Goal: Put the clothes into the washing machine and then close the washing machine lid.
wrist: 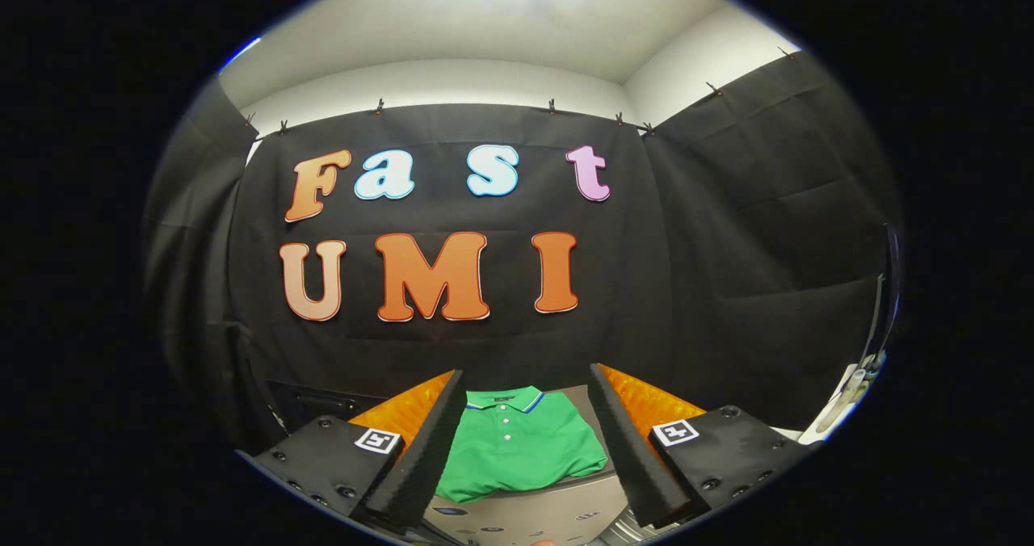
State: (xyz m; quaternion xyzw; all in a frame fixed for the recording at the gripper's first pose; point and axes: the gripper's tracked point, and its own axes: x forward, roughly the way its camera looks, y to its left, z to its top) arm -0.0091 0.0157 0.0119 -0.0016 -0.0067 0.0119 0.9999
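fingers (432, 441) stood spread wide, nothing between the pads, gripper (525, 449) held clear above the work. green polo shirt (521, 449) lay folded and flat between and just ahead of the fingers, collar away from the camera, buttons done up. it rested on a grey surface (525, 514), possibly the washing machine's top or lid; the low part of the view was too cramped to tell. some marks or controls showed on that grey panel nearer the camera, unreadable. no drum opening made out.

judged progress: nothing done yet. shirt untouched, not gripped, not in the machine. left to do: close on the shirt, lift it, get it into the drum, then shut the lid. whether the lid was open or down could not be told.
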